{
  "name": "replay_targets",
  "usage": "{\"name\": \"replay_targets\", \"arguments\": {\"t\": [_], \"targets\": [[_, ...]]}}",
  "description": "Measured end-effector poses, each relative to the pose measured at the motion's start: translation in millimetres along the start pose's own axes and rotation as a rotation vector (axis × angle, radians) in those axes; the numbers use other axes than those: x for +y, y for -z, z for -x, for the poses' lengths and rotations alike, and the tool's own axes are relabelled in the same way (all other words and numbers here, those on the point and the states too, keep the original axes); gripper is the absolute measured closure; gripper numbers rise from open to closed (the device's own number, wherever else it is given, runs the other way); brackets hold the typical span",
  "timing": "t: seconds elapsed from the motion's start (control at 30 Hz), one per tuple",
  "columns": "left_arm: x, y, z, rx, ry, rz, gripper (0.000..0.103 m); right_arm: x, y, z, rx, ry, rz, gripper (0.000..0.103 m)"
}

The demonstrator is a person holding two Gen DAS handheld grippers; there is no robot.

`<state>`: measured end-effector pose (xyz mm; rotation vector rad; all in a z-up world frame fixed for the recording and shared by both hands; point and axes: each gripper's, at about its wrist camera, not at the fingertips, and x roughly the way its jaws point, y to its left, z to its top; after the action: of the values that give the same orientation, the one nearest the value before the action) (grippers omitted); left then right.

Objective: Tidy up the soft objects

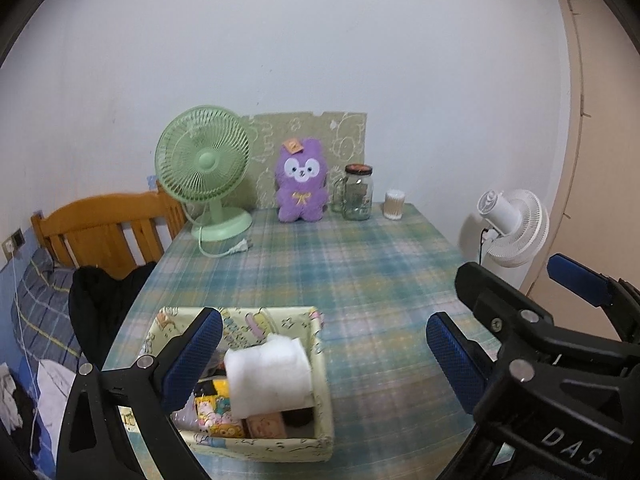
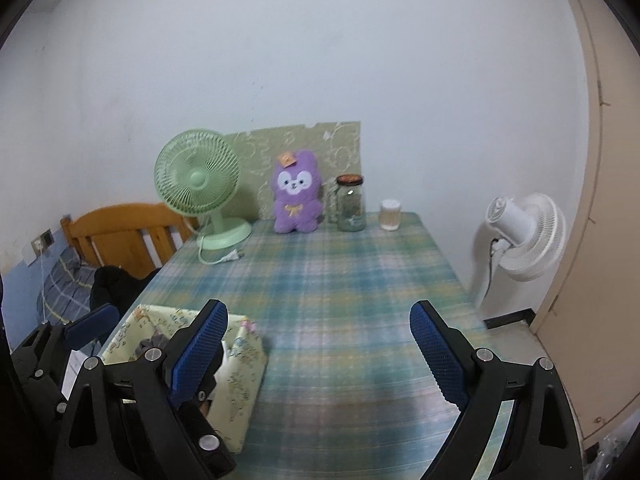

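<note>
**Two spread grippers above a plaid table, a fabric bin of soft things at lower left**

At far left, off the table, a wooden bed headboard [image 1: 108,228] stands against the wall with dark clothing heaped below it. Next comes the fabric storage bin [image 1: 320,380], a soft-sided box printed with pastel cartoons, sitting on the near left part of the table [image 1: 360,272]. Inside it lie a rolled white fleecy towel [image 1: 270,376], its long axis running roughly left to right across the bin, and beneath it small folded patterned cloths [image 1: 218,408].

The left gripper [image 1: 324,356] hangs above the bin's right half, its blue textured pads spread wide, one pad over the bin and the other over bare cloth. It holds nothing. It looks the nearer of the two to the bin.

The right gripper [image 2: 318,356] is likewise spread and empty; from it the bin lies to the lower left, partly hidden behind its left finger.

At the table's far edge, left to right, stand a pale green plastic desk fan [image 1: 204,176], a purple plush toy [image 1: 301,182] sitting upright and fuzzy, a glass jar [image 1: 357,192] and a small tub of cotton swabs [image 1: 394,204]. The plush, well apart from both grippers, is probably the next soft thing to gather.

Beyond the table's right edge stands a white fan [image 1: 512,228].
</note>
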<state>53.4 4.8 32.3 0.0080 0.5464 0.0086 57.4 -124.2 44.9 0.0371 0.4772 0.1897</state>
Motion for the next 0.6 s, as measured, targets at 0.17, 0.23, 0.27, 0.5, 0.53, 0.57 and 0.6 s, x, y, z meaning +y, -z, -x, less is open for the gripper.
{"name": "replay_targets", "arguments": {"t": [0.17, 0.23, 0.27, 0.5, 0.53, 0.57, 0.6], "targets": [[-15.3, -5.6, 11.4, -0.043, -0.007, -0.018, 0.0, -21.0, -2.3, 18.5, -0.039, 0.032, -0.032, 0.004], [-16.9, -6.7, 14.8, -0.054, -0.015, -0.009, 0.0, -26.4, -3.2, 23.8, -0.051, 0.039, -0.035, 0.004], [-17.7, -7.1, 16.1, -0.057, -0.018, -0.003, 0.0, -29.4, -3.5, 27.1, -0.058, 0.043, -0.036, 0.004], [-18.9, -7.7, 27.3, -0.086, -0.045, 0.031, 0.0, -47.4, -3.7, 42.0, -0.088, 0.05, -0.051, 0.003], [-19.3, -7.6, 29.5, -0.088, -0.047, 0.037, 0.0, -48.7, -4.0, 43.6, -0.091, 0.051, -0.052, 0.003], [-19.5, -7.2, 30.7, -0.091, -0.049, 0.042, 0.0, -50.7, -4.3, 45.3, -0.095, 0.052, -0.052, 0.003], [-19.8, -7.1, 31.8, -0.092, -0.05, 0.046, 0.0, -52.2, -4.4, 46.5, -0.098, 0.053, -0.051, 0.003]]}}
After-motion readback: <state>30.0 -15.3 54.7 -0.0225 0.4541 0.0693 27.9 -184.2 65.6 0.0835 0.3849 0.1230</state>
